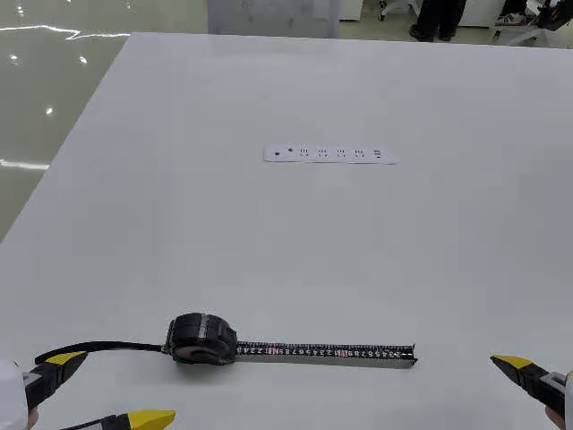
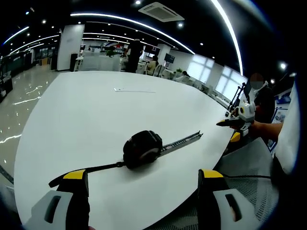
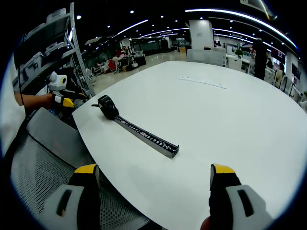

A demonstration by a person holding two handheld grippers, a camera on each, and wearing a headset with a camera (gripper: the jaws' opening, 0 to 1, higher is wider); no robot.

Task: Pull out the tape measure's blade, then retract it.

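The left hand-held gripper [image 1: 107,390] and right hand-held gripper [image 3: 153,168] have black jaws with yellow tips and pale grey bodies. The person wears a white top [image 2: 289,134].

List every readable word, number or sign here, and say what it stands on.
On the black tape measure blade: printed scale numerals, too small to read.
On the round black tape measure case: no legible label.
On the flat white power strip: marks too blurred to read.
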